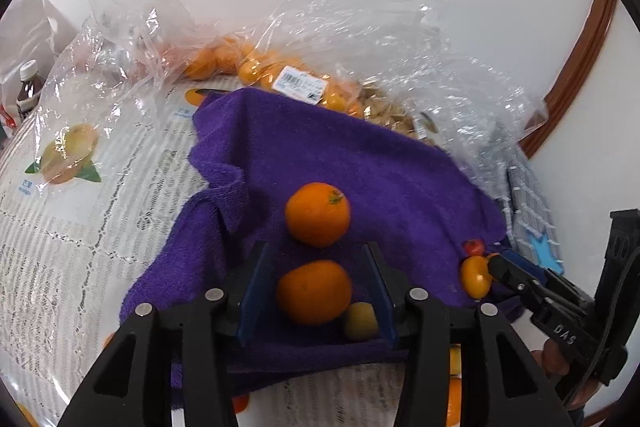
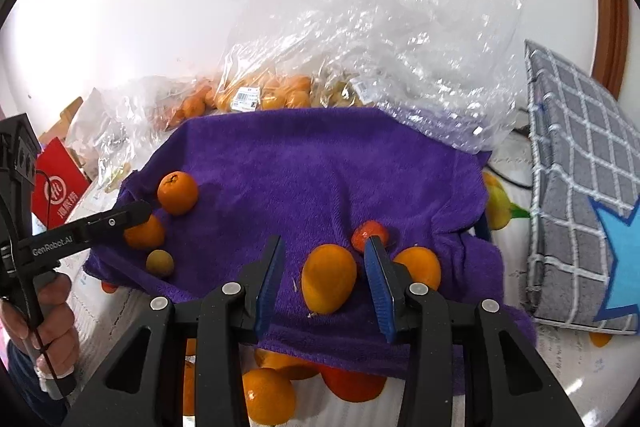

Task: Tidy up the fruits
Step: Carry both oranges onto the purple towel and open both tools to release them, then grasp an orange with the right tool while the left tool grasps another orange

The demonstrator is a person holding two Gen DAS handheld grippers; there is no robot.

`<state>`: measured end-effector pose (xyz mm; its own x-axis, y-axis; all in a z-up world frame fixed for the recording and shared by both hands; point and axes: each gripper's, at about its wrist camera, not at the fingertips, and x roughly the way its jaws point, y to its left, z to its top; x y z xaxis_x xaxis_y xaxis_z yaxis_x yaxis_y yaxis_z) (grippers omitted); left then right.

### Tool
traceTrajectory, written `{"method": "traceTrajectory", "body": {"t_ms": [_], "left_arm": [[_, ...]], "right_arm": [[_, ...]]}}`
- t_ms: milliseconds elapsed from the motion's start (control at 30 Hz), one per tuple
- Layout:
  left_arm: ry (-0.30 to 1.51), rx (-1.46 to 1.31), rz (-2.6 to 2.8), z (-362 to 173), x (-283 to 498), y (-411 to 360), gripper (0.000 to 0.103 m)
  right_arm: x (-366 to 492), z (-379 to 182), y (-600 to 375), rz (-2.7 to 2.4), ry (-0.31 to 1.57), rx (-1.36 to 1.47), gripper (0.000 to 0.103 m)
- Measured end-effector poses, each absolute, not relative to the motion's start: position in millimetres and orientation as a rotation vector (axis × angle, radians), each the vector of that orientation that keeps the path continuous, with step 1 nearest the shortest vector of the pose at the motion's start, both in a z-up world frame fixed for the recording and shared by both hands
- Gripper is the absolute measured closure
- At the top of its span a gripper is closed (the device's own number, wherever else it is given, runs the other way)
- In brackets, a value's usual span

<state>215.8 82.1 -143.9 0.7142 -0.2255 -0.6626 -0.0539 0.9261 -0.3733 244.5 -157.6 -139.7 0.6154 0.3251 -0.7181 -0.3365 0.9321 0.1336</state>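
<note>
Left wrist view: the left gripper [image 1: 316,283] hangs over the purple towel [image 1: 360,163], jaws parted, an orange [image 1: 314,292] lying between the blue pads with a gap on either side. A small yellow-green fruit [image 1: 361,321] touches that orange at its four o'clock. A second orange [image 1: 318,214] rests just beyond, at twelve o'clock. Out at three o'clock the right gripper's tip meets a yellow-orange fruit [image 1: 475,277], a small red fruit [image 1: 474,247] just above it. Clear plastic bags [image 1: 360,39] of fruit crowd the towel's far edge.

Right wrist view: the right gripper [image 2: 326,283] stands open around the yellow-orange fruit [image 2: 329,277], pads clear of it. The small red fruit [image 2: 366,233] sits at one o'clock, another orange fruit [image 2: 420,265] just outside the right pad. At nine o'clock a hand [image 2: 48,311] holds the left gripper [image 2: 132,213] over its oranges. A grey checked cushion [image 2: 580,187] leans at three o'clock.
</note>
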Motion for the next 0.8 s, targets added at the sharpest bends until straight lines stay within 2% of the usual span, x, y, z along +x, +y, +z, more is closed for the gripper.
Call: {"method": "traceTrajectory", "body": {"t_ms": [400,567,800], "left_arm": [[0.69,-0.34,-0.085,-130,204,80,0.054],[0.649,-0.348,-0.089,-125,198,82,0.052],[0.566,-0.343,-0.072,-120,178,84,0.052]], "right_arm": [[209,-113,-166,0.32,0.772,-0.012,0.062],[187,-118,-173,0.332,0.817,-0.002,0.058],[163,-142,-170,0.404,0.869,0.009,0.058]]}}
